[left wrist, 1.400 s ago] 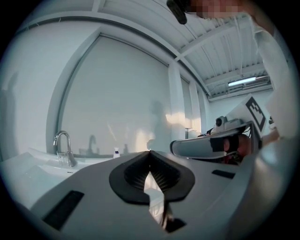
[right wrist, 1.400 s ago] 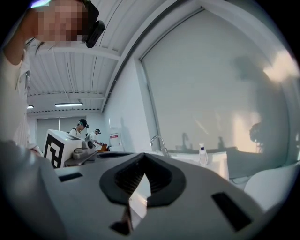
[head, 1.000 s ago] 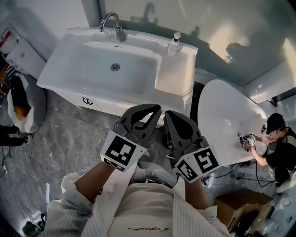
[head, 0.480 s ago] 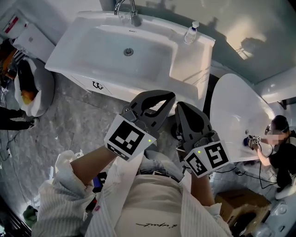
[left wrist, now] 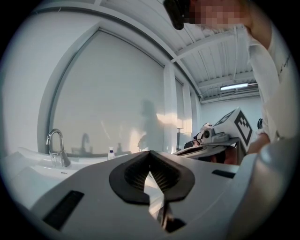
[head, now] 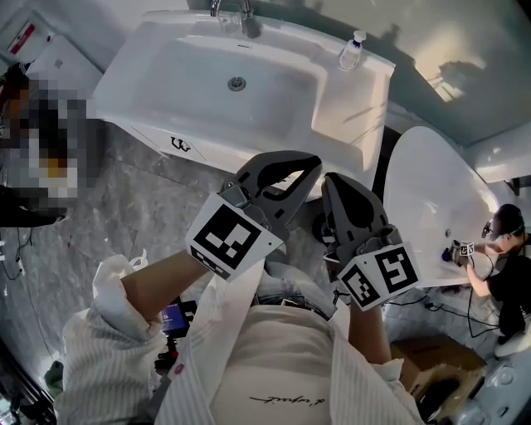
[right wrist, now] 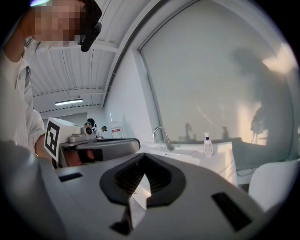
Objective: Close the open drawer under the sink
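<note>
The white sink [head: 340,108] with its faucet [head: 232,10] lies ahead in the head view. Under its front rim shows a white drawer front [head: 199,153] with a dark handle [head: 177,145]; how far out it stands cannot be told. My left gripper [head: 314,163] and right gripper [head: 330,183] hover side by side before my chest, just short of the sink's front right corner. Both are shut with nothing between the jaws. The left gripper view [left wrist: 150,152] and the right gripper view [right wrist: 142,154] both look over the closed jaws at the sink top.
A small clear bottle [head: 353,50] stands at the sink's back right. A rounded white fixture [head: 431,207] sits to the right, with a person [head: 506,257] working beside it. A cardboard box [head: 440,365] lies at lower right. The floor is grey marble [head: 124,216].
The sink has shifted up and nearer in the head view as I stepped toward it. Both grippers stayed shut and drifted slightly right and up.
</note>
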Motion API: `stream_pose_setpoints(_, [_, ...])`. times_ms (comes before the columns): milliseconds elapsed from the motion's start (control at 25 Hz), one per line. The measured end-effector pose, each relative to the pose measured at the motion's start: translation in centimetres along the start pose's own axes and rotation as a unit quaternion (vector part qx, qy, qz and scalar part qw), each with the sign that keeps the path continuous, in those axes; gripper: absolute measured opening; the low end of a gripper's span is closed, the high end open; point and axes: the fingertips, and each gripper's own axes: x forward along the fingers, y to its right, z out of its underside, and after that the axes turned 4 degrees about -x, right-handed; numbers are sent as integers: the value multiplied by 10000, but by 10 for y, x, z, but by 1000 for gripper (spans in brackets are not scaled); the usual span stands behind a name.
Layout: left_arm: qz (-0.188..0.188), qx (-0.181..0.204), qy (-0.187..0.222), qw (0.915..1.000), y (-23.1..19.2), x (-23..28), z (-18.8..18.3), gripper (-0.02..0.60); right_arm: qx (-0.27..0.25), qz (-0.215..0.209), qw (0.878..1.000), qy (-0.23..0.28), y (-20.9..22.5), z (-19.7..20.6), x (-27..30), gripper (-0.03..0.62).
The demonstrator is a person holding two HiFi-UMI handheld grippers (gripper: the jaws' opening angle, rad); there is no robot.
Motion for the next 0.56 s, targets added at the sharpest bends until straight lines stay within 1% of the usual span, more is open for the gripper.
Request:
stream_pose_setpoints(360, [29,32,-102,9999,4,4,10,15,14,-93,9999,-46,-1,9,-2,9])
stream_pose_setpoints(560, [57,8,-154,9999,6,7,14,15,35,-76,10000,-34,1,9,-5,9])
